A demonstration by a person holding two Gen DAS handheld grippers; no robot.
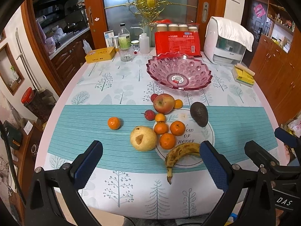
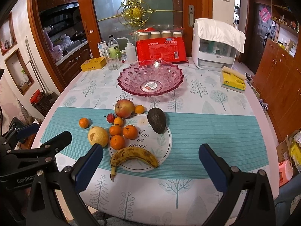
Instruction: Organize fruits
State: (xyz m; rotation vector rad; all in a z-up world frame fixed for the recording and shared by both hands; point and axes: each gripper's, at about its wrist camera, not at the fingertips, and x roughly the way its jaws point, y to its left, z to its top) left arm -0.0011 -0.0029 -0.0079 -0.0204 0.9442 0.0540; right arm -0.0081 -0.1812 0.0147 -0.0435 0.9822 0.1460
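A pink glass bowl [image 1: 179, 72] [image 2: 150, 77] stands empty on the far half of the table. In front of it lie loose fruits: a red apple [image 1: 163, 103] [image 2: 124, 108], a dark avocado [image 1: 199, 114] [image 2: 157, 120], a yellow pear [image 1: 143, 138] [image 2: 98, 136], a spotted banana [image 1: 180, 155] [image 2: 131, 157], several mandarins [image 1: 167, 140] [image 2: 117, 141], one of them apart at the left [image 1: 113, 123] [image 2: 83, 122], and small red fruits [image 1: 150, 114] [image 2: 110, 118]. My left gripper [image 1: 150, 162] is open, hovering over the near table edge. My right gripper [image 2: 150, 163] is open too, empty, just right of it.
A drinking glass [image 1: 125, 53], bottles [image 1: 124, 36], a yellow tin [image 1: 100, 55], a red packet [image 1: 177, 44] and a white appliance [image 1: 225, 41] line the table's far edge. A yellow tissue pack [image 1: 243, 75] lies at the right. Wooden cabinets [image 2: 278, 86] stand to the right.
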